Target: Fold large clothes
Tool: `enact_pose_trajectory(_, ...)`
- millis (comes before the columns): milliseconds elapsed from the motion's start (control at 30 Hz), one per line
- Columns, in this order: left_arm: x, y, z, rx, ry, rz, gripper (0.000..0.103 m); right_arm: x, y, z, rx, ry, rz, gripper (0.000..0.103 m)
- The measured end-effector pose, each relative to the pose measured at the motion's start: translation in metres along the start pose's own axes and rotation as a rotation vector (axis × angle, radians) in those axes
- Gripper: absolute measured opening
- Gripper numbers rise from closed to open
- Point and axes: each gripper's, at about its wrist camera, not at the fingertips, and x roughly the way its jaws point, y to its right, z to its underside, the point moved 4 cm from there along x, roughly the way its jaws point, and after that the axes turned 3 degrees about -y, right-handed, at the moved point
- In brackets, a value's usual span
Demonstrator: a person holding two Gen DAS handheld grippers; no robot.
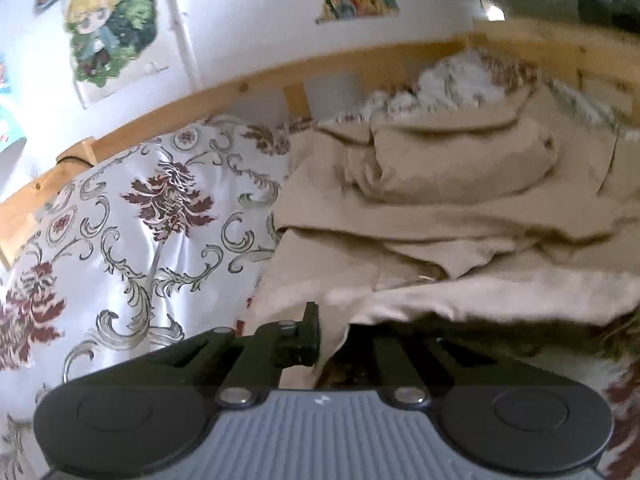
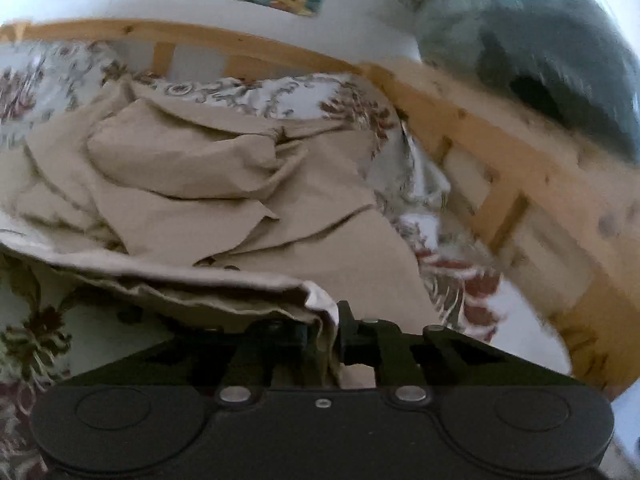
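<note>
A large beige garment (image 1: 440,208) lies rumpled on a bed, with several folds piled toward the headboard. My left gripper (image 1: 326,340) is shut on the garment's near left edge, and cloth covers its right finger. In the right wrist view the same beige garment (image 2: 208,184) spreads ahead, its near hem lifted in a taut line. My right gripper (image 2: 324,336) is shut on the hem's near right corner, with cloth bunched between the black fingers (image 2: 352,332).
The garment rests on a white bedspread (image 1: 140,220) with maroon and grey floral scrolls. A wooden bed rail (image 1: 248,84) runs behind it, continuing as a slatted rail (image 2: 480,148) on the right. Posters hang on the white wall (image 1: 240,20). Dark blurred items (image 2: 540,60) sit beyond the rail.
</note>
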Motion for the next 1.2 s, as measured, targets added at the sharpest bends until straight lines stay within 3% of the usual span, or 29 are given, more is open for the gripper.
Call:
enact_pose_trajectory(200, -0.050, -0.017, 0.005, 0.003, 0.043, 0.039, 0.004, -0.043, 0.015, -0.014, -0.029, 0.127, 0.008, 0.008)
enact_pose_trajectory(400, -0.104, -0.056, -0.009, 0.020, 0.035, 0.209, 0.004, -0.125, 0.040, -0.020, -0.113, 0.186, -0.021, 0.008)
enact_pose_trajectory(500, -0.105, -0.061, -0.031, 0.017, 0.023, 0.230, 0.004, -0.141, 0.048, -0.029, -0.097, 0.203, -0.031, 0.008)
enact_pose_trajectory(633, -0.072, -0.055, -0.086, 0.049, -0.018, 0.204, 0.004, -0.111, 0.047, -0.050, -0.042, 0.231, 0.037, 0.010)
enact_pose_trajectory(733, -0.022, -0.039, -0.126, 0.112, -0.097, 0.131, 0.005, -0.074, 0.050, -0.072, 0.091, 0.222, 0.118, 0.024)
enact_pose_trajectory(833, 0.036, -0.020, -0.147, 0.168, -0.165, 0.059, 0.005, -0.042, 0.050, -0.088, 0.129, 0.249, 0.213, 0.051)
enact_pose_trajectory(900, 0.075, -0.005, -0.147, 0.211, -0.189, 0.038, 0.008, -0.032, 0.053, -0.089, 0.144, 0.322, 0.260, 0.094)
enact_pose_trajectory(933, 0.095, 0.004, -0.142, 0.255, -0.211, 0.018, 0.010, -0.032, 0.053, -0.084, 0.161, 0.391, 0.255, 0.102)
enact_pose_trajectory(1000, 0.123, 0.017, -0.127, 0.315, -0.258, -0.011, 0.010, -0.032, 0.048, -0.058, 0.206, 0.527, 0.159, 0.102)
enact_pose_trajectory(1067, 0.146, 0.022, -0.111, 0.323, -0.312, -0.019, 0.009, -0.022, 0.040, -0.042, 0.153, 0.491, 0.051, 0.102)
enact_pose_trajectory(1100, 0.154, 0.019, -0.105, 0.298, -0.338, -0.019, 0.009, -0.016, 0.036, -0.041, 0.099, 0.456, 0.040, 0.102)
enact_pose_trajectory(1200, 0.167, 0.006, -0.097, 0.201, -0.399, -0.015, 0.009, -0.008, 0.038, -0.040, 0.071, 0.443, 0.139, 0.102)
